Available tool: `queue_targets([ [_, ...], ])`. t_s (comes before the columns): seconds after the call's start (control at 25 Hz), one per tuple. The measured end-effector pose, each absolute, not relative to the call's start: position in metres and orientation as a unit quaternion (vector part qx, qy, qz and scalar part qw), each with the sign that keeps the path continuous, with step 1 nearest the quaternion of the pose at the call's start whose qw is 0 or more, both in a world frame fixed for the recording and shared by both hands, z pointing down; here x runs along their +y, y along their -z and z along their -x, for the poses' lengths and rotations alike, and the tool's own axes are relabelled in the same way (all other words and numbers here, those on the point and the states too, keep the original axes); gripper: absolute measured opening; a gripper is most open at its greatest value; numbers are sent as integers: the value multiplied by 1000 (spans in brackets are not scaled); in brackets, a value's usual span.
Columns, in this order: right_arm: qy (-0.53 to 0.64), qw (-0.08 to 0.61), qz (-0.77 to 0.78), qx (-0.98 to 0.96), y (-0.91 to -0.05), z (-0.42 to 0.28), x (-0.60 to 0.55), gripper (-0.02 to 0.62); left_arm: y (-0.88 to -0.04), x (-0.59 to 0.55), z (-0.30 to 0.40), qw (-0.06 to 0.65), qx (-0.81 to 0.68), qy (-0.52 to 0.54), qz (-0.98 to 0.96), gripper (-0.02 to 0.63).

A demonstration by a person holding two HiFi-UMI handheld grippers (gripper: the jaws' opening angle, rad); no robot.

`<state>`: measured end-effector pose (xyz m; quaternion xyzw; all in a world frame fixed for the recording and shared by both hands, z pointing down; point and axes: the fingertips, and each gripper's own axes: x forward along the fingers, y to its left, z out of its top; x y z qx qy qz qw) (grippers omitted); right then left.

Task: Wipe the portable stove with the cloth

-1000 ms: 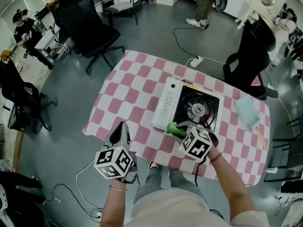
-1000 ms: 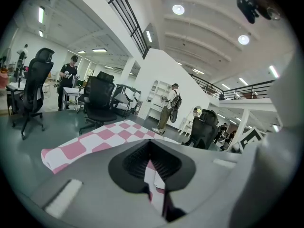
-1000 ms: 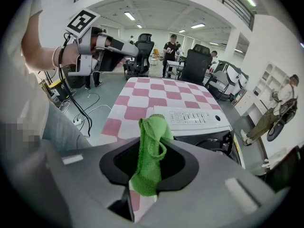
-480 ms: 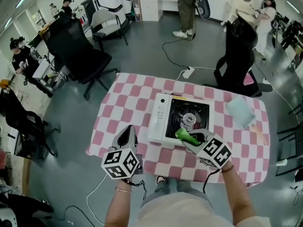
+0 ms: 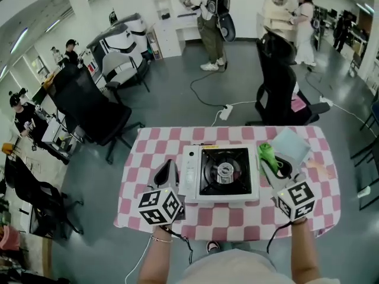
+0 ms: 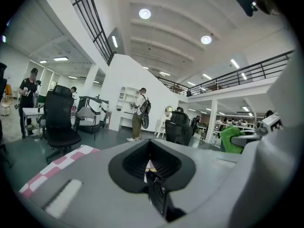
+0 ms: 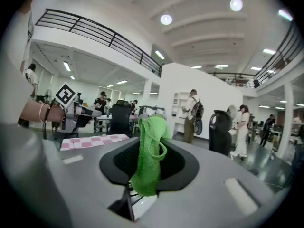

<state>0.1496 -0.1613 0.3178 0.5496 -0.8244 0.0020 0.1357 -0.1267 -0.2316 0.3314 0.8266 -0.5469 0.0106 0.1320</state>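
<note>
Green cloth is pinched in my right gripper, just right of the portable stove and off its top. The bite looks thin, so the burner grate may snag the cloth and pull it free. My left gripper is closed on nothing, beside the stove.

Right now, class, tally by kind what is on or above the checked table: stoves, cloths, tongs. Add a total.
Portable stove: 1
Cloths: 2, the green cloth and the pale blue cloth
Tongs: 2, the left tongs and the right tongs
Total: 5
</note>
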Motion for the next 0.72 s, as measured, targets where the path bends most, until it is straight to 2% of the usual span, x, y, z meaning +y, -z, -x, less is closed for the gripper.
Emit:
queue_targets([
  [0.4, 33, -2, -737, -675, -286, -276, -128, 98, -303, -257, 99, 78, -543, -9, -836, 0],
  [0.72, 34, -14, -812, -582, -309, -309, -103, 98, -311, -264, 91, 79, -548, -4, -833, 0],
])
